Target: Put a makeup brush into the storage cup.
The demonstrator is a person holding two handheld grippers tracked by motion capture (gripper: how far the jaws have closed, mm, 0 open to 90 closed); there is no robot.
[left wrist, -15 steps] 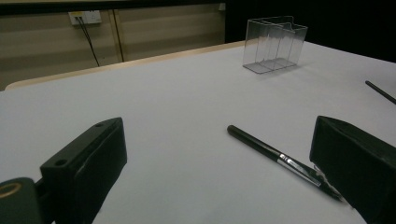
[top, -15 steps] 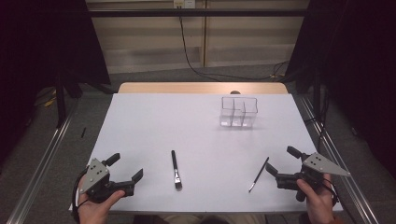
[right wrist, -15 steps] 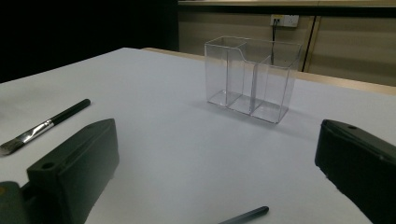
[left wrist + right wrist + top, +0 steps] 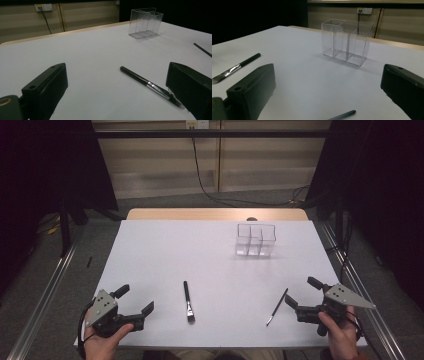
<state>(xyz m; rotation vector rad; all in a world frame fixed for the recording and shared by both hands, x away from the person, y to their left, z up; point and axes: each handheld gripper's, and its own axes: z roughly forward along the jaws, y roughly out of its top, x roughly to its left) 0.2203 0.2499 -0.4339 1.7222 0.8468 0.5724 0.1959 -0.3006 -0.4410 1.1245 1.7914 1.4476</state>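
A flat black-handled brush [image 4: 188, 301] lies on the white table [image 4: 165, 250] near its front edge, bristles toward the person. To its right lies a thinner black brush [image 4: 277, 307]. A clear organizer [image 4: 255, 240] with upright compartments stands at the back right. My left gripper [image 4: 135, 299] rests open at the front left, nothing between its jaws. In the left gripper view [image 4: 117, 75] the flat brush [image 4: 150, 85] lies just ahead by the right jaw. My right gripper [image 4: 301, 291] is open at the front right beside the thin brush [image 4: 343, 115]; the organizer [image 4: 347, 41] stands ahead.
The table's wooden far edge [image 4: 215, 214] borders a wall with a hanging cable [image 4: 200, 175]. Metal rails [image 4: 45, 295] run along both sides of the table. A hand [image 4: 102, 345] holds each gripper at the front edge.
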